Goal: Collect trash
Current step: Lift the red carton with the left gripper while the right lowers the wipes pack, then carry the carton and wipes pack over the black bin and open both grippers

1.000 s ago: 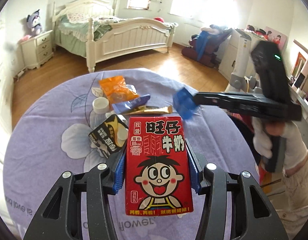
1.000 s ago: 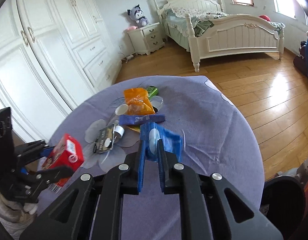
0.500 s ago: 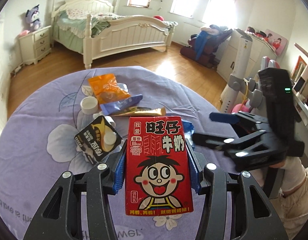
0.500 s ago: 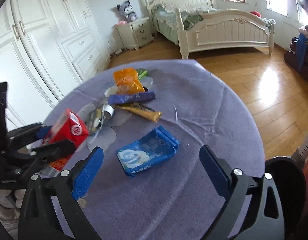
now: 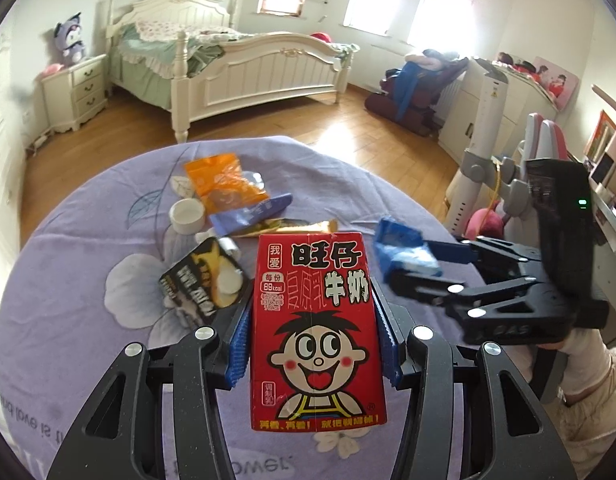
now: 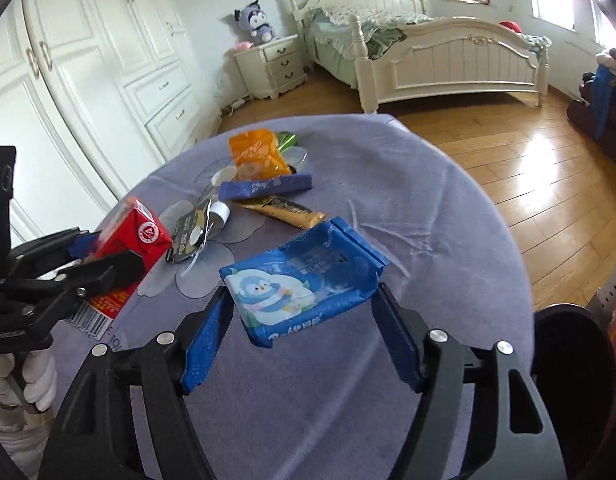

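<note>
— What's different from a moment ago?

— A second back the right tongs (image 6: pixel 300 320) were pinched on the blue penguin wrapper (image 6: pixel 304 284). Half a second back they were spread wide with the wrapper flat on the surface (image 6: pixel 428 216). Now the wrapper sits between the blue pads again, and the fingers are narrower but still apart — I can't tell whether they touch its edges.

— So a regrip?

— That's my reading: released, then lined up across its width. Not yet clamped.

— And the left?

— Unchanged. The left tongs (image 5: pixel 312 332) stay clamped on the red milk carton (image 5: pixel 316 328), held upright above the surface.

— What's still out there?

— An orange bag (image 6: pixel 256 156), a dark blue stick pack (image 6: pixel 264 188), a gold sachet (image 6: pixel 284 212), a black packet (image 6: pixel 190 232) and a small white cap (image 5: pixel 187 215), all clustered mid-surface. A dark bin (image 6: pixel 568 364) sits at the surface's right edge, likely where the wrapper goes.
</note>
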A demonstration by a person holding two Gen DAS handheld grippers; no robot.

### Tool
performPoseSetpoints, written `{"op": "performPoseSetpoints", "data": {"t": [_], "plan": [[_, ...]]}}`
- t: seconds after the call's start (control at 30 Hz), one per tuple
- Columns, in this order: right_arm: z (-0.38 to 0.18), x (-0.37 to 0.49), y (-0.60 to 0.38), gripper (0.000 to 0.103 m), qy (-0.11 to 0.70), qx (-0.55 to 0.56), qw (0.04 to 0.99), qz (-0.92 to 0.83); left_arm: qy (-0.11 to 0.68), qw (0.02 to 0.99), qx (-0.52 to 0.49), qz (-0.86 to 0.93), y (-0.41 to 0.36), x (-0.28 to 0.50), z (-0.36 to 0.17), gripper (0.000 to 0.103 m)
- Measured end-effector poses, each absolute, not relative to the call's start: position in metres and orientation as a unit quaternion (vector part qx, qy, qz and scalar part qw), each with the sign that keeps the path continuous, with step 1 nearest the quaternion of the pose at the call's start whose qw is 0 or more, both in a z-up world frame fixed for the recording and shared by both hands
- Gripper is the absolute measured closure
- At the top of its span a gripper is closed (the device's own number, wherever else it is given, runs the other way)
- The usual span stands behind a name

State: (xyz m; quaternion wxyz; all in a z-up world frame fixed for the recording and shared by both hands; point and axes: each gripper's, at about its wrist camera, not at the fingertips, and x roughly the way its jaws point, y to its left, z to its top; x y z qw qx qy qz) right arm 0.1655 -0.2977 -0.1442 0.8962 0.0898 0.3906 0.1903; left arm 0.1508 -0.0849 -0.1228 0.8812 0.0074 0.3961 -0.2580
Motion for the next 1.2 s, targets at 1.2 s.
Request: {"op": "performPoseSetpoints", "data": {"t": [1.2], "plan": [[-0.216, 0.074, -0.489, 0.03, 0.416, 0.094, 0.899, -0.098, 0.415, 0.774, 0.096, -0.468, -0.398, 0.15, -0.18, 0.052]]}}
